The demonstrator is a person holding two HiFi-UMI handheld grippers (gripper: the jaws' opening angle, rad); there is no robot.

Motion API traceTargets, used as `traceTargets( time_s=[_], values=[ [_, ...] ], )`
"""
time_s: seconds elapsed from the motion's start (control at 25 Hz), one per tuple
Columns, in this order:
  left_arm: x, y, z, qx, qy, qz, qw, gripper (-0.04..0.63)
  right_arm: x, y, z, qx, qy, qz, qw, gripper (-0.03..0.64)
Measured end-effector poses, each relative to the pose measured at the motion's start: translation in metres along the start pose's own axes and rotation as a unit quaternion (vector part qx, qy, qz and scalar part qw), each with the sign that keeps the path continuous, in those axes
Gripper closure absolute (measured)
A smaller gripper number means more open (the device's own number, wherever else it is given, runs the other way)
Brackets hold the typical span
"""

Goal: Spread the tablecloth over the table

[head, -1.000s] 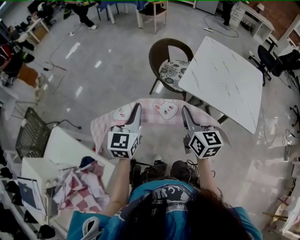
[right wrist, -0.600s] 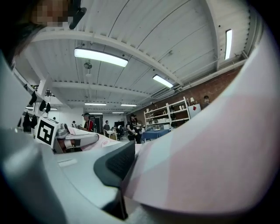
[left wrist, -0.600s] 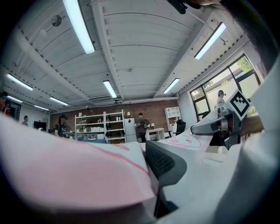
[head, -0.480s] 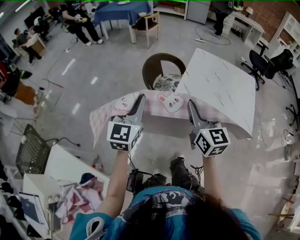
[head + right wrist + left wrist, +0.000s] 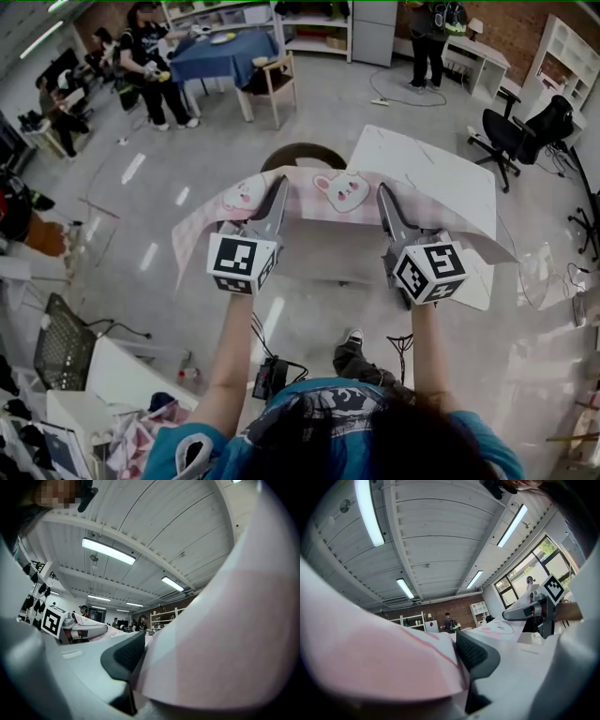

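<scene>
The pink checked tablecloth (image 5: 337, 192) with rabbit faces hangs stretched between my two grippers, raised over the near edge of the white marble table (image 5: 436, 173). My left gripper (image 5: 278, 187) grips its left part; its jaws are opening, with the cloth still between them. My right gripper (image 5: 384, 195) grips the right part; its jaws are closing on the cloth. In the left gripper view the tablecloth (image 5: 370, 658) fills the lower left beside the dark pad, with the right gripper (image 5: 534, 611) across from it. In the right gripper view the tablecloth (image 5: 225, 634) covers the right side.
A brown chair (image 5: 300, 153) stands behind the cloth at the table's left. Farther back are a blue-covered table (image 5: 220, 52), a wooden chair (image 5: 267, 84) and several people. A black office chair (image 5: 520, 131) is at the right, a white desk (image 5: 122, 370) and wire basket (image 5: 66, 342) at the lower left.
Both grippers have risen and moved forward with the cloth held taut between them. Its right part now hangs over the marble table's near edge.
</scene>
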State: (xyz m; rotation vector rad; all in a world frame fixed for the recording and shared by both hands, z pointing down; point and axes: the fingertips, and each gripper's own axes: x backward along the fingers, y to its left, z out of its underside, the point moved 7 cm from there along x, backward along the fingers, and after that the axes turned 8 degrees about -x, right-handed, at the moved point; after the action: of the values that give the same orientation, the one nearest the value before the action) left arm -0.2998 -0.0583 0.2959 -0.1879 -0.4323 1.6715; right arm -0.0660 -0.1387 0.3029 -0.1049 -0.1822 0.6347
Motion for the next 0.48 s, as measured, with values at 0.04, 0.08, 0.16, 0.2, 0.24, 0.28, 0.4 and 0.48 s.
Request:
traceTargets(
  time_s=[0.04,0.08,0.16,0.2,0.24,0.28,0.4,0.48],
  values=[
    [-0.011,-0.001,-0.002,-0.006,-0.004,0.0,1.0,0.52,-0.004,-0.009,-0.002,0.002,-0.003,0.0,1.0,0.546],
    [-0.024,-0.002,-0.005,-0.011,-0.008,0.001,0.9999,0.518,-0.008,-0.021,-0.006,0.005,-0.007,0.0,1.0,0.546],
    [-0.06,-0.005,-0.017,-0.017,-0.015,0.004,0.9997,0.519,-0.018,-0.052,-0.021,0.007,-0.015,0.001,1.0,0.546],
    [-0.08,-0.007,-0.024,-0.019,-0.019,0.007,0.9996,0.52,-0.023,-0.069,-0.03,0.007,-0.018,0.002,1.0,0.546],
    [-0.098,-0.009,-0.03,-0.02,-0.021,0.01,0.9995,0.519,-0.028,-0.085,-0.038,0.006,-0.021,0.003,1.0,0.546],
    [-0.114,-0.01,-0.035,-0.023,-0.024,0.012,0.9994,0.518,-0.032,-0.099,-0.044,0.006,-0.024,0.004,1.0,0.546],
    [-0.15,-0.018,-0.045,-0.034,-0.029,0.018,0.9988,0.518,-0.039,-0.133,-0.054,0.005,-0.028,0.006,1.0,0.546],
    [-0.169,-0.023,-0.049,-0.041,-0.027,0.024,0.9985,0.518,-0.041,-0.151,-0.059,0.007,-0.03,0.01,0.999,0.546]
  ],
)
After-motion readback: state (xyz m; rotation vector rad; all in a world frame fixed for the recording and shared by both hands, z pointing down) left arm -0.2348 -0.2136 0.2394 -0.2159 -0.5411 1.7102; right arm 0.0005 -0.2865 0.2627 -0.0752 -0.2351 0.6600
